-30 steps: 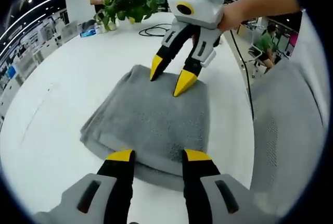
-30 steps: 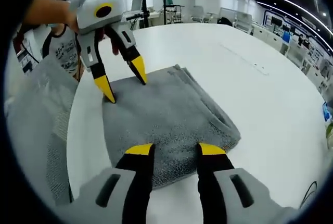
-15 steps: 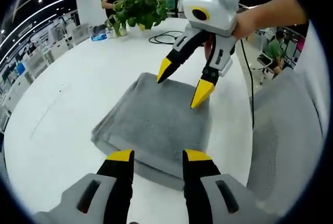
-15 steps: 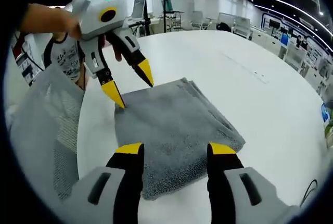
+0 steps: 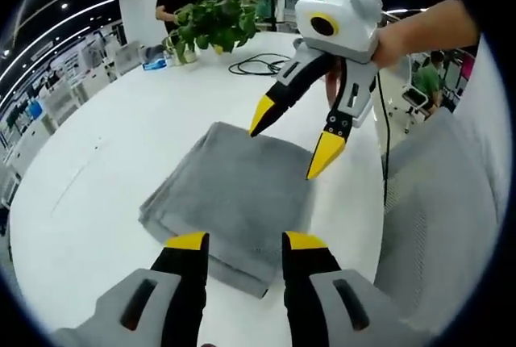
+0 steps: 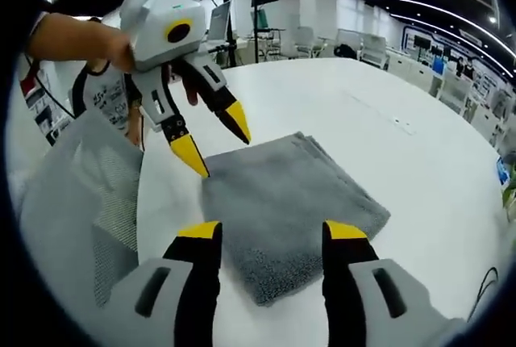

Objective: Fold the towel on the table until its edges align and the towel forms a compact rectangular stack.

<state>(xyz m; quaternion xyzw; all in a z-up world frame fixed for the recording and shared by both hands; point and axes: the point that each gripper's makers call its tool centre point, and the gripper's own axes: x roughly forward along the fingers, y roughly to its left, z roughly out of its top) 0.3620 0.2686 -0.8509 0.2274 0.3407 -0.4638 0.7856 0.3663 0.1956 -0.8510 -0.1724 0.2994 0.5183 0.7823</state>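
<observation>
— Where's the towel?

— Right now I see the grey towel (image 5: pixel 234 194) folded into a thick rectangle, flat on the white worktop (image 5: pixel 105 145). From the left gripper view my left tool (image 5: pixel 239 240) sits at 6 o'clock over its near edge, jaws apart, gripping nothing.

— And the other?

— My right tool (image 5: pixel 292 139) hangs above the towel's far edge at 1 o'clock, spread wide and empty. A potted plant (image 5: pixel 211 14) and a cable (image 5: pixel 258 63) lie at 12 o'clock.
</observation>
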